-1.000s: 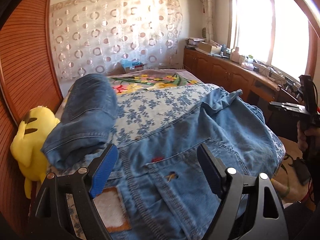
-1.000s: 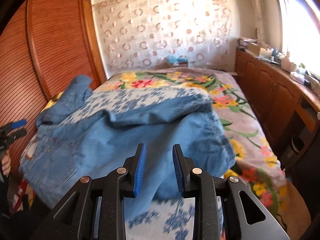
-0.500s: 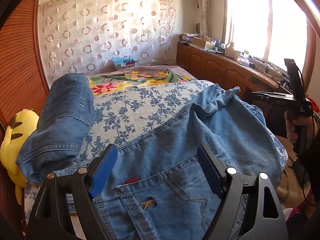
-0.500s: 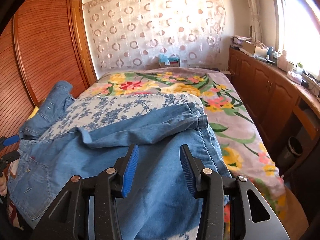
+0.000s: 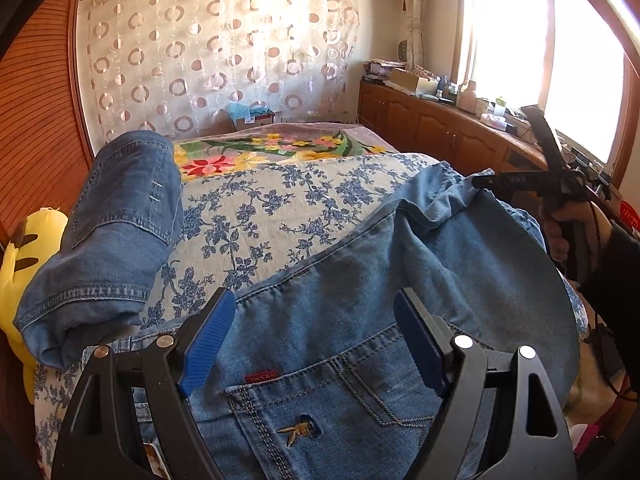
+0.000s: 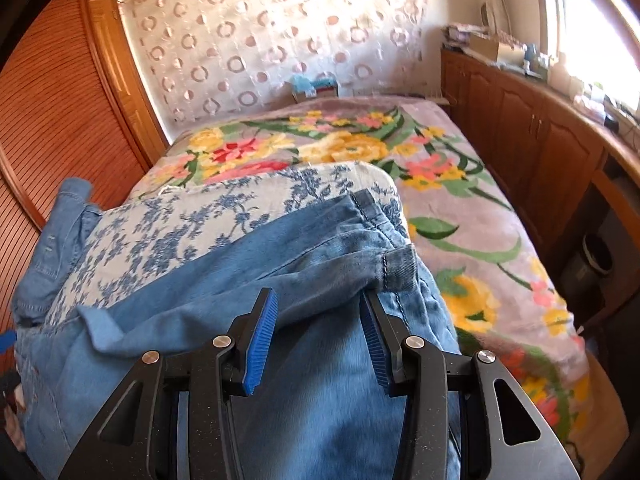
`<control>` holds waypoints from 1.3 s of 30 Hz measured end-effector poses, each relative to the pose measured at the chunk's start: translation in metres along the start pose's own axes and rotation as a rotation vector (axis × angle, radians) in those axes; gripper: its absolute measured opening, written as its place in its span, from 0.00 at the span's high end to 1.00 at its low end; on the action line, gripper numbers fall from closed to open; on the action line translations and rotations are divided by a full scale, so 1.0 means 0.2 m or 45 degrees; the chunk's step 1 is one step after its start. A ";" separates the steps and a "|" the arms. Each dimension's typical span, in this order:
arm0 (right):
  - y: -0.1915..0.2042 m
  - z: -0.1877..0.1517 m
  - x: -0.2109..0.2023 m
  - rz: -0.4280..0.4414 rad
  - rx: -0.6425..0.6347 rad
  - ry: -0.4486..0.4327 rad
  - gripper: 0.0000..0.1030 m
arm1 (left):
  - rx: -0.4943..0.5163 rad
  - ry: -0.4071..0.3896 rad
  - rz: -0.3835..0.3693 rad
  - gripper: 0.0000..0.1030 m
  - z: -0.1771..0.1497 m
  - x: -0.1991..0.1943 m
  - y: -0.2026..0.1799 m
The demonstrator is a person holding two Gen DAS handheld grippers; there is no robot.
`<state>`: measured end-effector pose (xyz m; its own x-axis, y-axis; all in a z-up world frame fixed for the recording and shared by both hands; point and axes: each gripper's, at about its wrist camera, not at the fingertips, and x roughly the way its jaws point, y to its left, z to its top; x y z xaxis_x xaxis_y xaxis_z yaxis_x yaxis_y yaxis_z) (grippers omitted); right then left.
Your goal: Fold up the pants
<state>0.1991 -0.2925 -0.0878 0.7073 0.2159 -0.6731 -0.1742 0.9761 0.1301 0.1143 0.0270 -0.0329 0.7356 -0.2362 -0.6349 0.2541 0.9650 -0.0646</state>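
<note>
Left gripper (image 5: 314, 338): we find its blue-padded jaws spread wide over the waist end of the pants, gripping nothing.
Right gripper (image 6: 318, 344): its jaws have just been opening and stand part open; denim lies beneath and between them, and we see no pad pressing on it.
Pants (image 5: 400, 280): we record light blue denim jeans, laid flat across the near part of the bed, back pocket (image 5: 320, 416) near the left gripper, leg hems (image 6: 384, 256) near the right.
Bed cover (image 5: 260, 208): a blue-flowered white cloth under the pants.
Second garment (image 5: 116, 220): darker folded denim at the bed's left edge, well apart.
Handling: we judge the denim soft and limp yet fairly heavy, not slippery, not fragile.
Hold points: we recommend the stitched waistband and the doubled hems, where the cloth is thickest.
</note>
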 end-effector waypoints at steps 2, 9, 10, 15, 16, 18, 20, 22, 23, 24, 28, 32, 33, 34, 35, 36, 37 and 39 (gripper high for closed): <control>0.00 0.03 0.05 -0.031 0.000 0.047 0.57 | -0.002 0.001 0.005 0.20 -0.01 0.00 0.01; 0.03 0.16 0.13 -0.068 -0.076 0.106 0.96 | -0.007 0.002 0.022 0.20 -0.01 0.00 0.04; 0.04 0.18 0.13 -0.065 -0.096 0.092 0.97 | -0.010 0.003 0.025 0.20 -0.01 0.00 0.05; 0.10 0.29 0.08 -0.076 -0.127 -0.028 0.98 | -0.022 0.004 0.045 0.20 -0.02 0.00 0.08; 0.11 0.32 0.07 -0.083 -0.125 -0.055 0.98 | -0.025 0.002 0.049 0.20 -0.01 0.00 0.08; 0.13 0.35 0.07 -0.102 -0.130 -0.092 0.98 | -0.031 -0.007 0.054 0.20 -0.02 0.00 0.10; 0.14 0.37 0.09 -0.144 -0.124 -0.084 0.97 | -0.040 -0.016 0.057 0.20 -0.02 -0.01 0.11; 0.12 0.34 0.10 -0.123 -0.115 -0.058 0.89 | -0.052 -0.022 0.043 0.20 -0.02 -0.01 0.11; 0.13 0.33 0.10 -0.106 -0.118 -0.038 0.85 | -0.053 -0.025 0.039 0.20 -0.02 -0.01 0.10; 0.12 0.30 0.09 -0.089 -0.126 -0.024 0.78 | -0.052 -0.028 0.037 0.20 -0.02 -0.02 0.10; 0.06 0.18 -0.04 -0.037 -0.173 -0.029 0.67 | -0.053 -0.045 0.008 0.20 -0.01 -0.03 0.09; -0.05 0.01 -0.22 -0.034 -0.183 -0.038 0.66 | -0.063 -0.043 -0.026 0.20 -0.01 -0.03 0.08; -0.08 -0.04 -0.26 -0.043 -0.181 -0.040 0.66 | -0.061 -0.041 -0.030 0.20 0.00 -0.03 0.07; -0.12 -0.09 -0.30 -0.052 -0.179 -0.044 0.66 | -0.062 -0.042 -0.026 0.20 0.00 -0.03 0.07; -0.14 -0.12 -0.34 -0.058 -0.176 -0.042 0.66 | -0.066 -0.042 -0.022 0.18 0.00 -0.03 0.06; -0.18 -0.16 -0.36 -0.067 -0.163 -0.037 0.66 | -0.074 -0.045 -0.023 0.17 0.00 -0.03 0.06; -0.20 -0.20 -0.37 -0.077 -0.147 -0.031 0.66 | -0.078 -0.047 -0.029 0.16 0.00 -0.03 0.05; -0.27 -0.26 -0.39 -0.096 -0.114 -0.014 0.66 | -0.082 -0.053 -0.045 0.16 0.01 -0.03 0.04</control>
<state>0.1171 -0.3629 -0.0800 0.7280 0.1428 -0.6705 -0.1804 0.9835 0.0135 0.1133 0.0356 -0.0281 0.7529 -0.2733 -0.5987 0.2401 0.9611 -0.1368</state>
